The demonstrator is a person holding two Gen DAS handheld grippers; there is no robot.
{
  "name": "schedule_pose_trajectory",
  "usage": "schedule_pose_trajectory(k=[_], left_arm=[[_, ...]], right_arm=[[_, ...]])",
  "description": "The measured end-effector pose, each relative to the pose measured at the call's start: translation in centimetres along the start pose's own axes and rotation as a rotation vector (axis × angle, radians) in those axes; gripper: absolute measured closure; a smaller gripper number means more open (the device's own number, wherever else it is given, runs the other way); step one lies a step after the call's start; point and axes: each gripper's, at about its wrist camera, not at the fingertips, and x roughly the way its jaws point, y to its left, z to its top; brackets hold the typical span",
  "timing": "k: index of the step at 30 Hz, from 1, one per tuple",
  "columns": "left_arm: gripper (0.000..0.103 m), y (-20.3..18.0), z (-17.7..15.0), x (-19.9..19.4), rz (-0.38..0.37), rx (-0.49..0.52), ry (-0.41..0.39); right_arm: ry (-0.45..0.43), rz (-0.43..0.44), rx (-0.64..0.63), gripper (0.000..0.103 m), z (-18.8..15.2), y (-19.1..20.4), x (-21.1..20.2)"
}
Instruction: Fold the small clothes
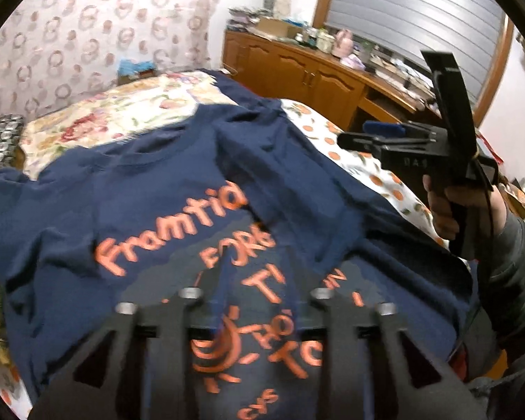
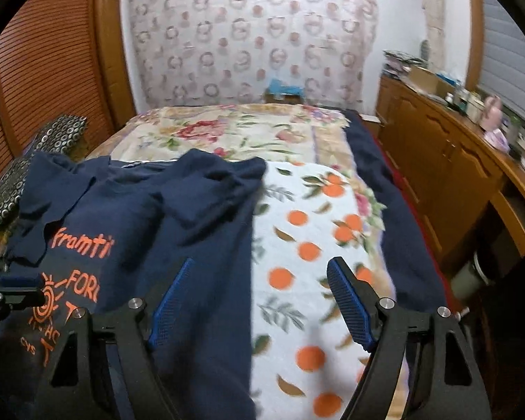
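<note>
Two grippers hang over the shirt (image 2: 178, 231): the right gripper (image 2: 262, 311) gapes wide and empty, straddling the shirt's folded right edge, nearer than the left. The left gripper (image 1: 255, 280) is blurred, so I cannot tell its state. The shirt runs lengthwise toward the bed's (image 2: 297, 231) head.

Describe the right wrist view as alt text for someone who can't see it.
A navy T-shirt with orange lettering lies partly folded on a bed's orange-print blanket. The right tool hangs open above the shirt's edge, holding nothing.
</note>
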Motion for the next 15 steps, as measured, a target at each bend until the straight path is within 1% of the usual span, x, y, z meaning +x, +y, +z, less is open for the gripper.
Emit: schedule_pose_trajectory(k=[1,2,3,4,5,6,7,9,10,12,15], left_arm=[[0.055,0.6,0.1,-0.2,0.012,-0.005,-0.007],[0.045,1.3,0.2,-0.3,0.026,-0.016,-0.011],[0.032,2.1,0.3,-0.4,0.043,-0.03,-0.013],[0.027,2.6,0.3,-0.4,0.054,-0.04,-0.016],[0.025,3.4,0.4,-0.6,0.067,-0.053,-0.026],[0.024,4.3,0.4,-0.9,0.084,-0.068,-0.033],[0.024,4.8,0.4,-1.0,0.095,-0.073,-0.036],[0.024,6.2,0.4,-1.6,0.138,-0.09,-0.049],[0.024,6.6,0.3,-1.7,0.15,-0.096,-0.053],[0.024,7.9,0.1,-2.3,0.175,-0.115,-0.063],[0.024,8.6,-0.1,-2.8,0.194,-0.127,-0.074]], right_arm=[[0.001,0.013,-0.007,0.026,0.3,0.2,0.3],[0.003,0.032,-0.011,0.029,0.7,0.6,0.7],[0.006,0.051,-0.013,0.032,1.0,0.8,0.9],[0.008,0.073,-0.02,0.034,1.3,1.1,1.2],[0.011,0.091,-0.026,0.039,1.6,1.5,1.6],[0.013,0.106,-0.037,0.045,1.9,2.0,1.9],[0.012,0.126,-0.051,0.047,2.3,2.6,2.2],[0.015,0.174,-0.071,0.06,2.8,3.7,2.8],[0.018,0.204,-0.083,0.062,3.1,4.3,3.2],[0.021,0.239,-0.115,0.069,3.7,5.6,4.0],[0.033,0.272,-0.16,0.073,4.6,7.5,5.7]])
